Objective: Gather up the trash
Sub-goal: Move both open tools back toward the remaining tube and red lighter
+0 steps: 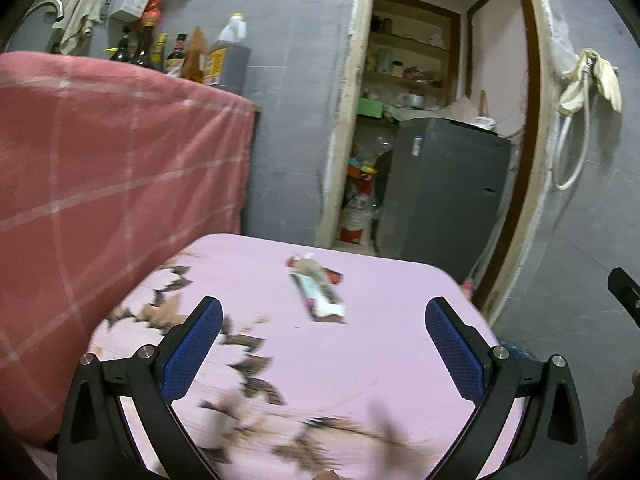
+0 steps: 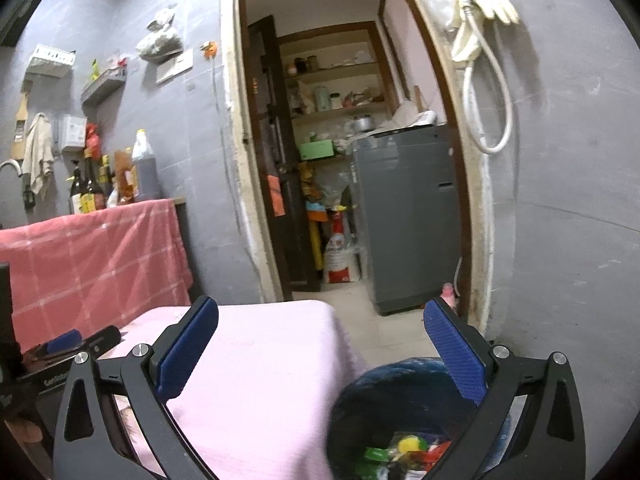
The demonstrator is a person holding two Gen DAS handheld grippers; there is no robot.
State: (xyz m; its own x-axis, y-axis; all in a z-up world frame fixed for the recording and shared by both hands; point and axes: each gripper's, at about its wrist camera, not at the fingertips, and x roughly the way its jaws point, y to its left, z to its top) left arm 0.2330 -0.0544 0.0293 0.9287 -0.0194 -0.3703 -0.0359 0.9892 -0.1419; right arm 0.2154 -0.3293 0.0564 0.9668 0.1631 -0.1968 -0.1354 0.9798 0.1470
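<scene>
On the pink tablecloth [image 1: 360, 360], far centre, lie snack wrappers [image 1: 318, 290]. Left gripper [image 1: 324, 344] hovers above, jaws wide, empty. Right gripper [image 2: 320, 344], equally wide and empty, hangs over the blue-lined trash bin [image 2: 384, 408].

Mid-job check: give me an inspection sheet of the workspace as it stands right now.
Surface: table under pink cloth, brown leaf print at its left.
Job's things: wrappers lying mid-table; trash bin with dark liner beside the table, colourful litter inside.
Clutter: sauce bottles behind red checked cloth.
Grippers: left claw open, empty, short of the wrappers; right claw open, empty, above the bin.
Cables: white hose looped on the wall.
Surroundings: doorway to pantry shelves, grey appliance.
</scene>
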